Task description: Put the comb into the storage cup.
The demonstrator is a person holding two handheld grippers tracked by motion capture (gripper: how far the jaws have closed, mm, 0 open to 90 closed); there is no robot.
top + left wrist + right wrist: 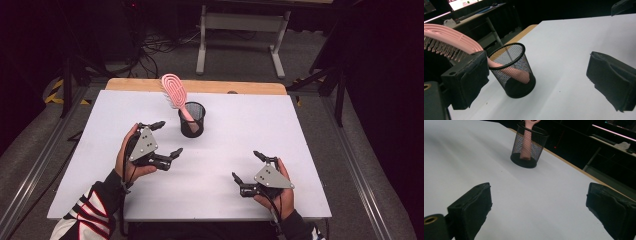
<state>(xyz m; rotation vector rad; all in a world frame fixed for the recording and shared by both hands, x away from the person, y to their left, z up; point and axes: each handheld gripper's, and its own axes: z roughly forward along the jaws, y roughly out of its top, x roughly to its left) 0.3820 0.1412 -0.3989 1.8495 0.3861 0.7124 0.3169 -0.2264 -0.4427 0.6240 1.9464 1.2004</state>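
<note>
The left gripper [162,139] hovers just left of the cup [192,120], jaws spread wide and holding nothing. In the left gripper view the cup [511,71] sits between the two pads, nearer the left one, with white board showing all round its base, so the gripper is close but not touching. That stance reads as a hand standing clear of a brush that is already housed.

The brush [176,95] stands in the cup handle down, head up and leaning toward the far left. It leans because the handle [517,75] is propped against the rim and its end rests on the cup floor (the mesh lets the pink show through). The bristled head [444,40] juts out over the rim above the left pad.

The cup itself stands upright on the white board [300,130], somewhat left of the middle and toward the far edge, within easy reach of both hands.

The right gripper [250,167] rests low near the front right of the board, well apart from the cup, its jaws also wide open and empty. In its own view the cup [529,145] lies far ahead between the pads. I judge the brush to be stowed, with both hands idle.
</note>
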